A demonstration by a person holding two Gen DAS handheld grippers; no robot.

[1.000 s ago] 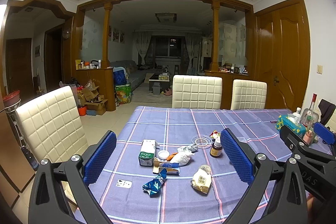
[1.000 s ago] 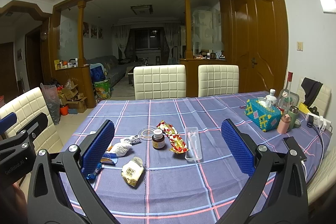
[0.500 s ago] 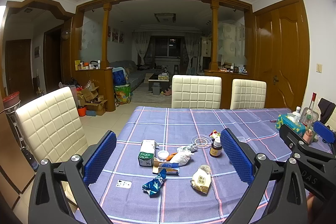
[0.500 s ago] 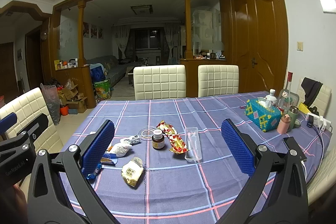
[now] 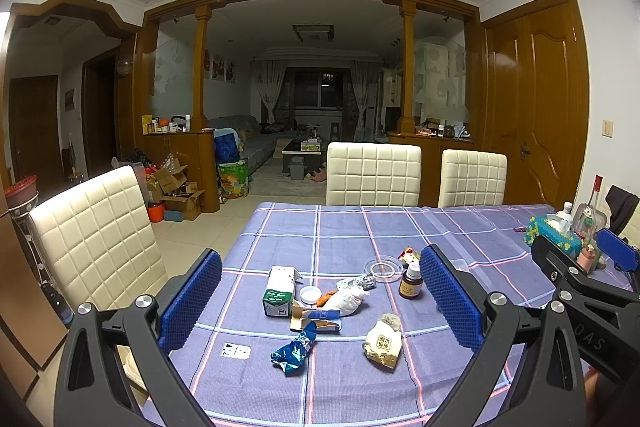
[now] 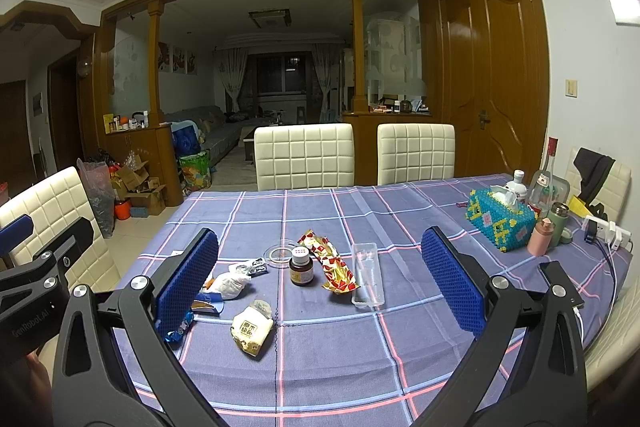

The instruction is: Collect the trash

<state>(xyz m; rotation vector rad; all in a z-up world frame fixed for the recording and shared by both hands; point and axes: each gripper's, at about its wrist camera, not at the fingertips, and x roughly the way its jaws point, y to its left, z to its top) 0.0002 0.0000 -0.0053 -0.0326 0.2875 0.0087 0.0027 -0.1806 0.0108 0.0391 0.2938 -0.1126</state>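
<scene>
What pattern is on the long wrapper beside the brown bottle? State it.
Red, gold and white patches on shiny foil: the long wrapper, just right of the brown bottle. It shows best in the right wrist view.

Purple plaid tablecloth point(image 6: 328, 355), crumpled blue wrapper point(image 5: 294, 349).

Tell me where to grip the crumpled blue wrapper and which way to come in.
Judging by its pose, take the blue wrapper across its narrow pinched middle, coming down from above with the open left gripper. It lies flat on the tablecloth in a long diagonal crumple, clear of the cream packet, though its top end nears the flattened box.
</scene>
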